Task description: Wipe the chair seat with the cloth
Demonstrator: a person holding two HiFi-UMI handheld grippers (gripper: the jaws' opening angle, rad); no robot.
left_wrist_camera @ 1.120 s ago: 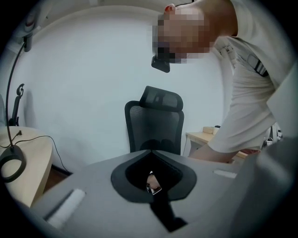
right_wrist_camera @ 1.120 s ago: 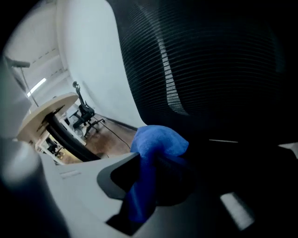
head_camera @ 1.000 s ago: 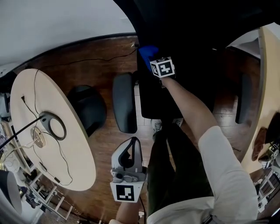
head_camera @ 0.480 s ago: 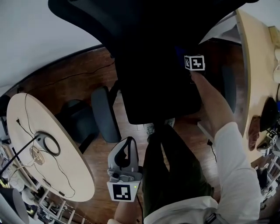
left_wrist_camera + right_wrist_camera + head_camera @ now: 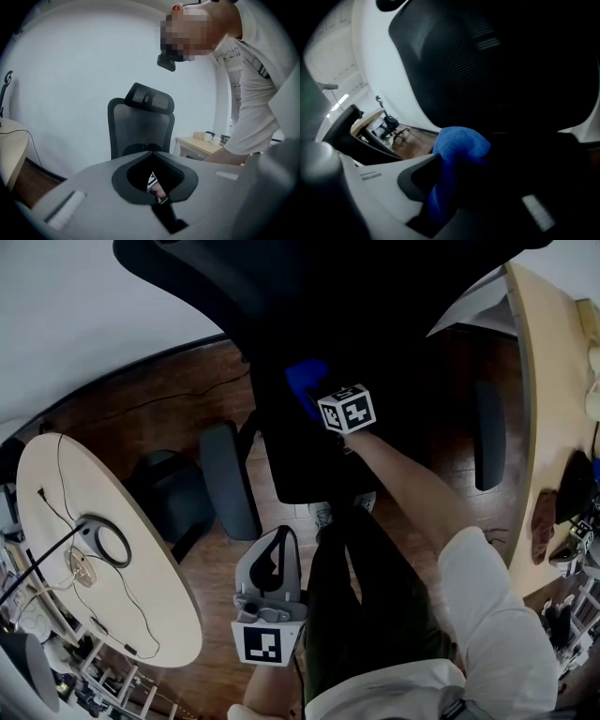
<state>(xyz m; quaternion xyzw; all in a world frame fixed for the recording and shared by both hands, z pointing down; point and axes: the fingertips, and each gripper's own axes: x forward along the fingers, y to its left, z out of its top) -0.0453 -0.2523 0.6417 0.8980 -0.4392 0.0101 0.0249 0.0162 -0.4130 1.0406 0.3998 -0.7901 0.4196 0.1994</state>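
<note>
Dim, even light in the head view: the black chair seat (image 5: 291, 465) ahead of the right gripper (image 5: 306, 395) swallows all detail, the wall (image 5: 103, 296) beyond stays pale. Both gripper views bend at the edges (corners go dark), and the cloth (image 5: 457, 154) between the right jaws is blurred.

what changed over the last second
The right tool, shut on the blue cloth, swept right across the chair seat and has come back leftward. The left tool stayed shut and empty, low beside the person's leg.
</note>
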